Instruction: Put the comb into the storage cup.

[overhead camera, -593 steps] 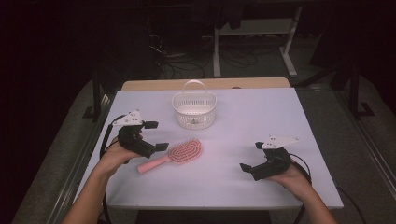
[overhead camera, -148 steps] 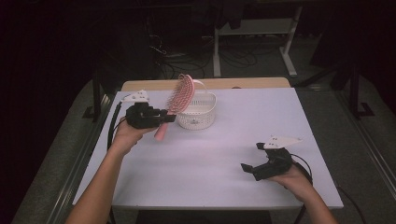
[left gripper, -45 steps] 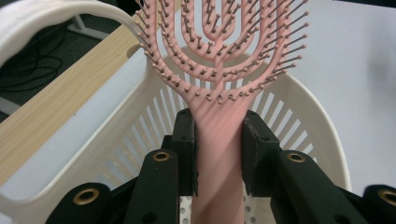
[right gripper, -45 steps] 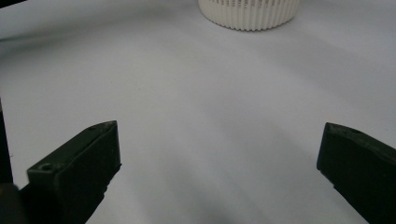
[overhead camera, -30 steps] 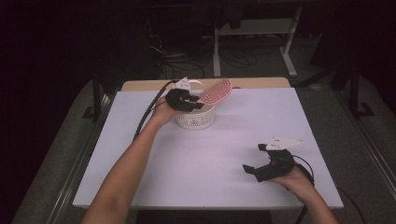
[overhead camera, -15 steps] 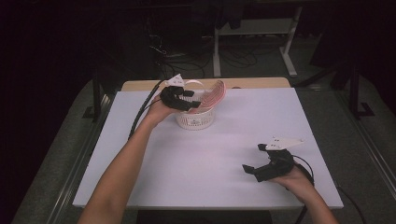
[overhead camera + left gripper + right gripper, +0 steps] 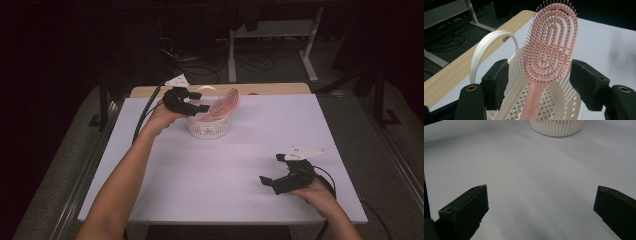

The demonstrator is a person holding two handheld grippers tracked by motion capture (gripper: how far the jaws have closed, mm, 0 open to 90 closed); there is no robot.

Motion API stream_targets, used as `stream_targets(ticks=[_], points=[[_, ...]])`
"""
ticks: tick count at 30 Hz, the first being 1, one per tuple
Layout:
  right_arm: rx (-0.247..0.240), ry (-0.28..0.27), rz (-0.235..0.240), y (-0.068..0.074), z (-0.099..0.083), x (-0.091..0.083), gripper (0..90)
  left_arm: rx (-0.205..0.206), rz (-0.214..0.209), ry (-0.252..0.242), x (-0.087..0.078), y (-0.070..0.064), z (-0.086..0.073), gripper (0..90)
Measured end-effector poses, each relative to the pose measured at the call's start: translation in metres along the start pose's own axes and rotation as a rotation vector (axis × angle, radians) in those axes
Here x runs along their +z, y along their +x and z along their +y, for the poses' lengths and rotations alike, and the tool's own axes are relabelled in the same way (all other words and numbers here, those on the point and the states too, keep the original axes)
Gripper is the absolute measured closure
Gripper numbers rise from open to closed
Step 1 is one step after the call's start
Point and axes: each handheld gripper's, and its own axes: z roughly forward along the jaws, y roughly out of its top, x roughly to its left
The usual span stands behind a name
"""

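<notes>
Hairbrush (image 7: 549,50): pink, handle down in the white basket (image 7: 209,129) at the table's far side; we judge it light, stiff plastic, best gripped by the handle. Left gripper (image 7: 539,82): jaws apart, clear of it. Right gripper (image 7: 282,181): jaws apart, near right, nothing between.

The left arm (image 7: 131,172) runs from the bottom edge at about 7 o'clock up toward 12, nearly straight, bare from elbow to wrist. Its hand (image 7: 162,116) wraps the left gripper (image 7: 202,106) from below, the grey plate on top and the cable trailing back along the forearm. That gripper points toward 3 o'clock, held off the table. In the left gripper view its jaws stand wide apart, pads facing each other.

The right hand (image 7: 320,192) comes in at 5 o'clock, low over the table, holding the right gripper (image 7: 267,181), which points toward 9 o'clock. Its jaws are spread wide too, touching nothing.
</notes>
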Motion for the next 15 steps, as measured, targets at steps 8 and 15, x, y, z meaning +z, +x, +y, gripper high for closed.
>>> stream_targets(ticks=[8,15], points=[[0.004,-0.003,0.0,-0.001,-0.001,0.0,0.0,-0.012,0.011,0.014,-0.017,-0.005,-0.004,27.6],[0.005,0.0,-0.001,-0.001,-0.001,0.0,0.0,-0.034,0.009,0.018,-0.026,-0.008,-0.01,23.6]])
